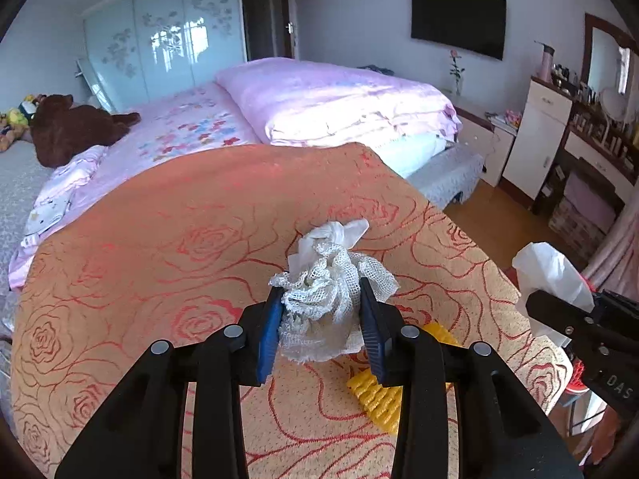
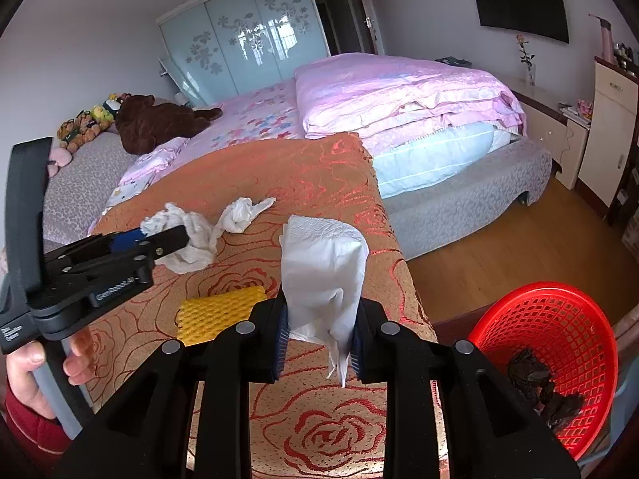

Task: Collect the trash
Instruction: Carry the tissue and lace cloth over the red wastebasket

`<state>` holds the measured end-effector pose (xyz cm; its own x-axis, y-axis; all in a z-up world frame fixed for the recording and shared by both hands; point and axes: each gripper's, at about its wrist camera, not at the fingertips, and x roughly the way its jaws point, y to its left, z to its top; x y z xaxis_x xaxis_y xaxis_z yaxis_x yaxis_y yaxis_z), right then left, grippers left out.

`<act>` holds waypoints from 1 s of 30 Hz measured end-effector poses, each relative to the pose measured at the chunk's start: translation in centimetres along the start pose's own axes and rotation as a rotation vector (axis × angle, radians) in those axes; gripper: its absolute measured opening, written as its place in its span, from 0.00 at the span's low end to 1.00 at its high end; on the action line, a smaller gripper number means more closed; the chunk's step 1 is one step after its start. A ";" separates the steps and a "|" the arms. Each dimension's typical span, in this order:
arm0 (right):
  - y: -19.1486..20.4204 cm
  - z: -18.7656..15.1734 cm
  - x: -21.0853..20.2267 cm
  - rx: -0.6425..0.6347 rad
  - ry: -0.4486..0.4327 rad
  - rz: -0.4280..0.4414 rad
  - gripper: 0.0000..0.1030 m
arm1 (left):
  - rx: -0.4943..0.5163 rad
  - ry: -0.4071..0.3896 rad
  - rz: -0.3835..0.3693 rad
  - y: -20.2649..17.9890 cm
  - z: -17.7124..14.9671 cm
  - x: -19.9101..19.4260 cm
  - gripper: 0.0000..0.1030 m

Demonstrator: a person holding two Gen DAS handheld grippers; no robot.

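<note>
The white tissue (image 2: 323, 275) stands upright between the pads of the right gripper (image 2: 319, 343), which is clenched on its lower end so that a twisted tail hangs just below the jaws. The red basket (image 2: 559, 307) sits low and to the right of that gripper, off the edge of the table (image 2: 339, 419) and below its top; a dark crumpled scrap (image 2: 539, 387) already lies in it. This is the relation the coming move likely turns on: the right hand is the nearer one to the basket, and its load would need to travel rightward and down. To the left, the left gripper (image 1: 319, 319) is grasping a wad of white mesh cloth (image 1: 323, 299), its blue pads pressed into both sides. A crumpled tissue (image 1: 335, 235) lies just beyond it, and a yellow foam net (image 2: 217, 311) rests on the table between the two grippers (neither one touches it).
</note>
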<state>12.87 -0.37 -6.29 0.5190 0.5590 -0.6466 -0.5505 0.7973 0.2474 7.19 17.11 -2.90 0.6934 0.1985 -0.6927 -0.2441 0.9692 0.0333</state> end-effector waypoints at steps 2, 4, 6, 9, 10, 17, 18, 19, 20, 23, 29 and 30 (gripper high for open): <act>0.1 0.1 -0.1 -0.001 -0.003 0.000 0.24 | -0.009 -0.008 0.000 0.1 0.0 -0.6 0.33; 0.2 0.0 -0.2 -0.002 -0.006 -0.001 0.24 | -0.015 -0.016 0.003 0.2 -0.1 -1.2 0.33; 0.2 0.0 -0.3 -0.002 -0.007 -0.001 0.24 | -0.024 -0.024 0.003 0.2 -0.2 -1.8 0.33; 0.3 0.1 -0.3 -0.002 -0.009 -0.001 0.24 | -0.027 -0.041 0.010 0.3 -0.4 -2.8 0.33; 0.3 0.1 -0.4 -0.003 -0.011 -0.001 0.24 | -0.026 -0.046 0.012 0.2 -0.4 -3.0 0.33; 0.3 0.5 -1.1 -0.003 -0.033 0.002 0.24 | -0.029 -0.062 0.014 -0.1 -0.8 -4.6 0.33; 0.3 0.6 -1.2 -0.002 -0.038 0.001 0.24 | -0.028 -0.064 0.014 -0.3 -0.8 -4.7 0.33; 0.3 0.7 -1.3 -0.002 -0.041 0.000 0.24 | -0.025 -0.066 0.013 -0.4 -0.9 -4.9 0.33; 0.3 0.8 -1.5 0.000 -0.047 -0.002 0.24 | -0.021 -0.069 0.012 -0.5 -0.8 -5.0 0.33; 0.2 1.0 -2.1 0.002 -0.060 -0.005 0.24 | -0.009 -0.079 0.003 -0.8 -0.7 -5.4 0.33; -0.4 1.7 -3.1 0.003 -0.087 -0.023 0.24 | 0.015 -0.093 -0.014 -2.0 -0.5 -5.9 0.33; -0.5 1.8 -3.3 0.004 -0.092 -0.028 0.24 | 0.018 -0.093 -0.017 -2.1 -0.5 -6.0 0.33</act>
<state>12.66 -2.23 -2.95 0.5920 0.5550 -0.5843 -0.5325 0.8136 0.2333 3.22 13.78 0.78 0.7574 0.1943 -0.6233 -0.2202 0.9748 0.0363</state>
